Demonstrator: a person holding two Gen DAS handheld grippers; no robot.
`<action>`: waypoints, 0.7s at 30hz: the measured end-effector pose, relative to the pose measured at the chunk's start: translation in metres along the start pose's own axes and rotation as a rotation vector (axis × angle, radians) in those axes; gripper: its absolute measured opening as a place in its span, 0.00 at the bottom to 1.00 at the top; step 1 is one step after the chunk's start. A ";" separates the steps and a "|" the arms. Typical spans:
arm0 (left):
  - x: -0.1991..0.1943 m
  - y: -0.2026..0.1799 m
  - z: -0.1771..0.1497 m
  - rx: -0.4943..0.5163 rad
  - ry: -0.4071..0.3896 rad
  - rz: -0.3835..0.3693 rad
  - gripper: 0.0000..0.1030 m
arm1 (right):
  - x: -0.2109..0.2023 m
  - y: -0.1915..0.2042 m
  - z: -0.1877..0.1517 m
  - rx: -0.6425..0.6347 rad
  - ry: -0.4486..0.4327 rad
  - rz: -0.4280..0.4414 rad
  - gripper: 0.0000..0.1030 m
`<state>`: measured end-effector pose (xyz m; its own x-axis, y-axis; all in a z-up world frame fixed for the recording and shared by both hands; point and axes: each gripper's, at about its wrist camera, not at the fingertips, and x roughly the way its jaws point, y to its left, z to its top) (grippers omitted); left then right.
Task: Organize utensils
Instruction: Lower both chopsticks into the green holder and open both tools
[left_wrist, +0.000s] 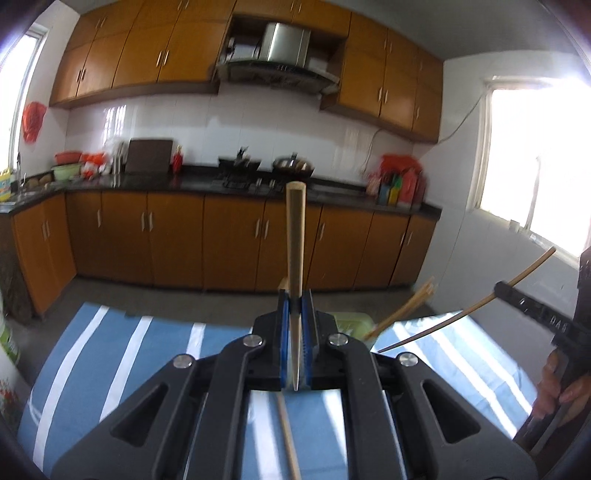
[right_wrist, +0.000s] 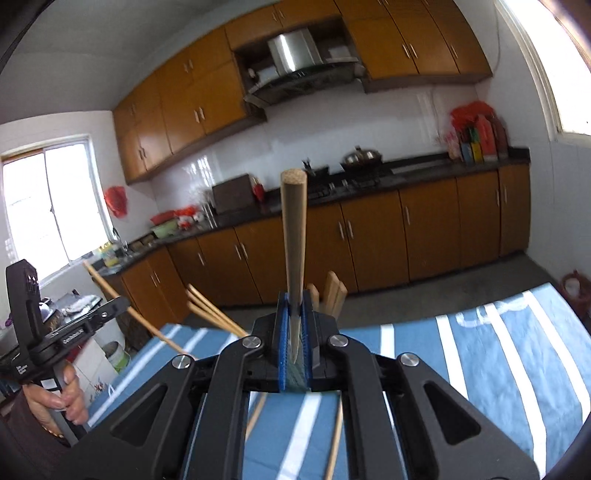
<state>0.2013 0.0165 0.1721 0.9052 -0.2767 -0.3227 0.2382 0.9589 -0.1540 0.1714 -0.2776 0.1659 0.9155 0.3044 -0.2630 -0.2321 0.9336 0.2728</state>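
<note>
My left gripper (left_wrist: 296, 301) is shut on a bamboo chopstick (left_wrist: 295, 240) that stands upright between its blue pads, raised above the table. My right gripper (right_wrist: 295, 301) is shut on another chopstick (right_wrist: 293, 236), also upright; it shows at the right of the left wrist view (left_wrist: 500, 288) with its chopstick slanting. A pale green holder (left_wrist: 351, 325) with several chopsticks (left_wrist: 410, 306) stands just beyond the left gripper; those chopsticks show in the right wrist view (right_wrist: 334, 291) too. Loose chopsticks (right_wrist: 334, 439) lie on the cloth under the grippers.
A blue and white striped tablecloth (left_wrist: 122, 354) covers the table. Beyond it are the grey floor, orange kitchen cabinets (left_wrist: 177, 240), a dark counter with a stove and pans (left_wrist: 291, 166), and bright windows at both sides. A white bucket (right_wrist: 118, 356) stands left of the table.
</note>
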 end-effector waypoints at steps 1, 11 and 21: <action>0.001 -0.004 0.007 -0.008 -0.022 -0.006 0.07 | 0.003 0.005 0.005 -0.015 -0.015 -0.010 0.07; 0.052 -0.024 0.031 -0.047 -0.139 0.063 0.07 | 0.077 0.016 0.018 -0.070 0.080 -0.095 0.07; 0.112 -0.008 0.001 -0.084 0.017 0.063 0.07 | 0.123 0.007 0.000 -0.051 0.199 -0.116 0.07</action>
<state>0.3012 -0.0218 0.1381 0.9110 -0.2177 -0.3502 0.1500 0.9660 -0.2104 0.2818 -0.2336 0.1352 0.8553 0.2209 -0.4687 -0.1501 0.9714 0.1839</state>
